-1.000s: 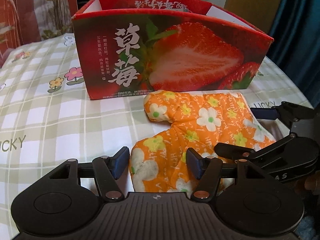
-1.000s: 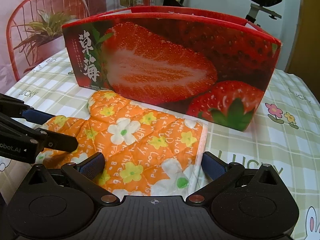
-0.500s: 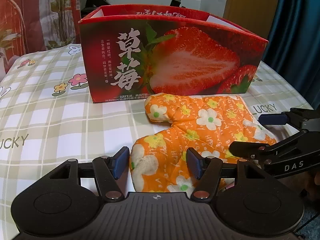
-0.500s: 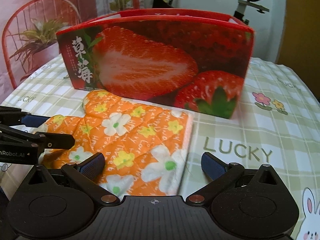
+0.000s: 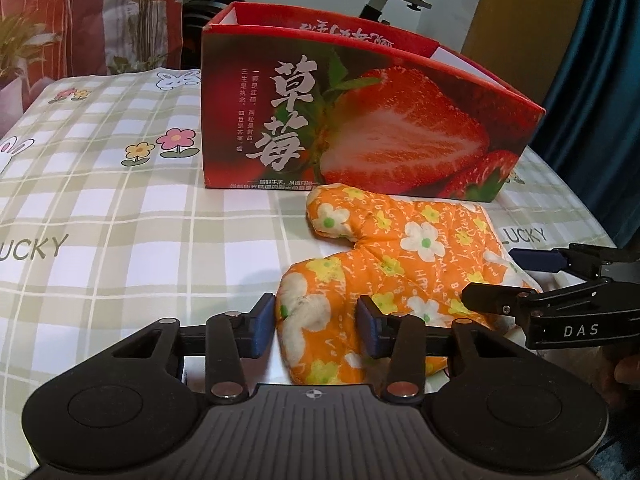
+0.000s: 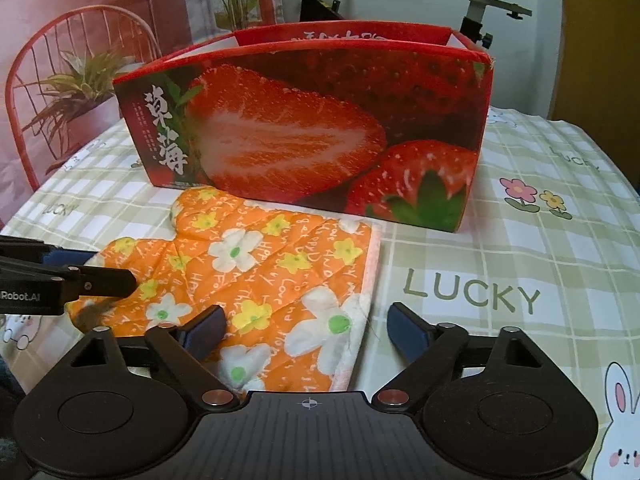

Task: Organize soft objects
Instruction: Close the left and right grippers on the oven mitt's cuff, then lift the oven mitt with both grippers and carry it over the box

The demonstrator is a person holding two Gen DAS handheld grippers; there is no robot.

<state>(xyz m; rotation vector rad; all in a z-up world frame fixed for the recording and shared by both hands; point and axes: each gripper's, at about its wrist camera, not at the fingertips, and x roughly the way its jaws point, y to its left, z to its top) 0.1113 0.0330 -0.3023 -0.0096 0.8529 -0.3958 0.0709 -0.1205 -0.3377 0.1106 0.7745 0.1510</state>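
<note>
Strawberry box (image 6: pixel 320 128) walls off the far side; bare tablecloth (image 6: pixel 500 264) lies open rightward

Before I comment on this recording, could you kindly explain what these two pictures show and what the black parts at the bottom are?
Each picture comes from a camera mounted on a hand-held two-finger gripper, looking along its fingers. The left view shows the left gripper, jaws open around the fingertip end of an orange flowered oven mitt. The right view shows the right gripper, open over the mitt's cuff end. Neither has closed on it. The mitt lies flat on a checked tablecloth, just in front of an open strawberry-printed box.
</note>
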